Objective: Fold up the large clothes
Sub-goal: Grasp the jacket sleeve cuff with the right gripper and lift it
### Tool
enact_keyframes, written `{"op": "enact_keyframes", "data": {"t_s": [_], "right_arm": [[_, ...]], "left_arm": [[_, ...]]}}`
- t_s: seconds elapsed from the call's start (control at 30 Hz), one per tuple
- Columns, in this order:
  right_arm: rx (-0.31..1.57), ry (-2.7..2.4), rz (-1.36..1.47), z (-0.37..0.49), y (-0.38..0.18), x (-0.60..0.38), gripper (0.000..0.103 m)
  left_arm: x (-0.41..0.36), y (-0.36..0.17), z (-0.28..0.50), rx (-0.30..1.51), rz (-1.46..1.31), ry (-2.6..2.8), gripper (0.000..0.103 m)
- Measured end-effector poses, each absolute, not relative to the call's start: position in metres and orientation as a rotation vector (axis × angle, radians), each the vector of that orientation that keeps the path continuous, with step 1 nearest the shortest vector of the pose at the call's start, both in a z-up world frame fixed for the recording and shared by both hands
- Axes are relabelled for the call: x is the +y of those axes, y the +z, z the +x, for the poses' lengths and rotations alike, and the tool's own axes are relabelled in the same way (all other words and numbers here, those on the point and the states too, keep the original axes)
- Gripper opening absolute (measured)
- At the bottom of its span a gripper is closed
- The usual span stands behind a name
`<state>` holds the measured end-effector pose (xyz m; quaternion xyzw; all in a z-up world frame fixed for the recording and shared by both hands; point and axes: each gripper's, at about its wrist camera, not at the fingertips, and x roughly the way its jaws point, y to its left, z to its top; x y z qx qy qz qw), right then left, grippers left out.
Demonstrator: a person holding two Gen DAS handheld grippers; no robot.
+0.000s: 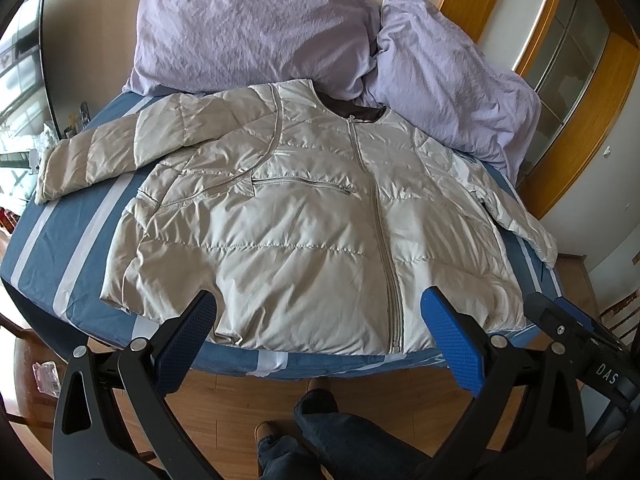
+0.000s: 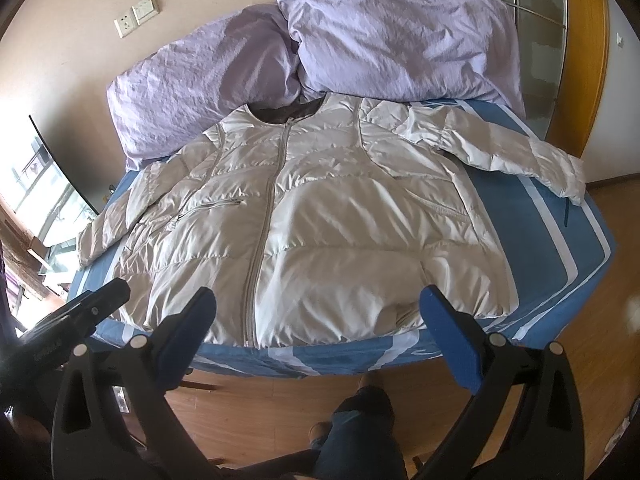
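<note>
A silver-beige puffer jacket [image 1: 304,216] lies flat and zipped on the blue striped bed, collar toward the pillows, both sleeves spread out; it also shows in the right wrist view [image 2: 320,220]. My left gripper [image 1: 316,320] is open and empty, hovering above the jacket's hem near the bed's front edge. My right gripper [image 2: 318,316] is open and empty too, above the hem. The right gripper's body shows at the right edge of the left wrist view [image 1: 576,332], and the left one's at the left edge of the right wrist view [image 2: 80,316].
Two lilac pillows [image 1: 256,28] [image 2: 392,36] lie at the head of the bed [image 1: 48,256]. Wooden floor and the person's legs [image 1: 320,432] are below the bed's front edge. A wooden door frame [image 1: 560,80] stands on the right, a window on the left.
</note>
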<state>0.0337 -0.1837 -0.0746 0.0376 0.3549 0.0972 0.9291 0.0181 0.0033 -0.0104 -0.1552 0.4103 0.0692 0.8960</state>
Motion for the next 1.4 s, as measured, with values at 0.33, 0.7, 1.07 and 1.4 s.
{"op": "enact_keyframes", "data": {"t_s": [0.33,0.7,1.07,1.4], "right_arm": [[0.759,0.096,0.178,0.097,-0.081,-0.232,0.101],[0.792,-0.234,0.428,0.209,-0.089,-0.394,0.101],[0.853,-0.565,0.591,0.271,-0.122,-0.544,0.095],[0.87,-0.572,0.701,0.274,-0.156,-0.58,0.059]], "left_arm": [[0.004,-0.023,0.046,0.886,-0.252,0.203,0.102],[0.012,-0.047,0.128,0.943,-0.254,0.236,0.102],[0.018,-0.061,0.174,1.003,-0.261,0.26,0.102],[0.025,-0.067,0.182,1.025,-0.281,0.282,0.102]]}}
